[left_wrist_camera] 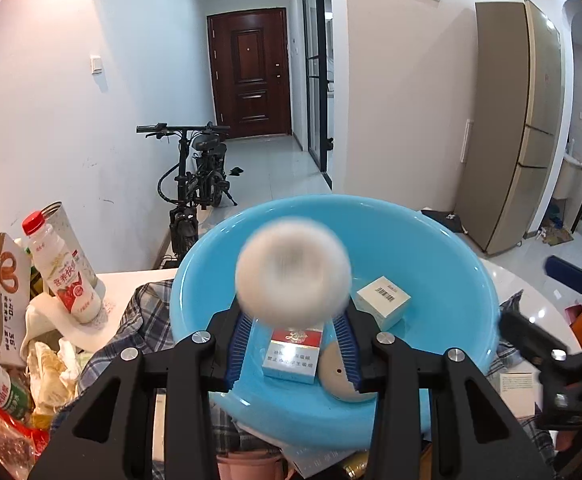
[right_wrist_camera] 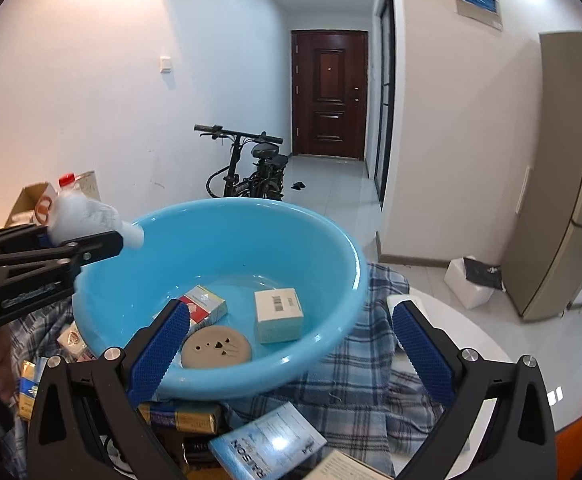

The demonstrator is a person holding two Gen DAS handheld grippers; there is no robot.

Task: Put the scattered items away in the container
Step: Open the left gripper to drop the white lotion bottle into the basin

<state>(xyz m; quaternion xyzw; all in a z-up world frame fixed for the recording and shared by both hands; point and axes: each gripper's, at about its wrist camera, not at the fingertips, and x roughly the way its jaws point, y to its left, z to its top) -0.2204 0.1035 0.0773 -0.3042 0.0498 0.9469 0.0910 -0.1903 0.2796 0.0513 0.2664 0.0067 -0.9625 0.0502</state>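
My left gripper (left_wrist_camera: pixel 293 326) pinches a white, fuzzy-looking rounded object (left_wrist_camera: pixel 293 274), blurred in the left wrist view; I cannot tell what it is. In the right wrist view the same object (right_wrist_camera: pixel 91 218) sits in the jaws just above the near-left rim of the round light-blue plastic basin (right_wrist_camera: pixel 331 240), not yet over its floor.

My right gripper (right_wrist_camera: pixel 291 344) stands spread wide with nothing between its blue ribbed pads (right_wrist_camera: pixel 423 350), poised over the near rim of the basin.

Inside the basin lie 3 things: a red-and-white cigarette pack (right_wrist_camera: pixel 205 306), a small pale cardboard box with a barcode (right_wrist_camera: pixel 278 314), and a flat tan round disc with holes (right_wrist_camera: pixel 216 347).

Step in hand, as I judge it: carrying the white object in for a drop.

Next move, left: advance further over the basin's middle, then let go low enough that a light object does not bounce out.

Next move, right: turn to the clutter below the near rim of the basin, on the blue plaid cloth (right_wrist_camera: pixel 351 384): a blue printed packet (right_wrist_camera: pixel 267 446) and a gold-and-blue pack (right_wrist_camera: pixel 181 418) lie within reach.
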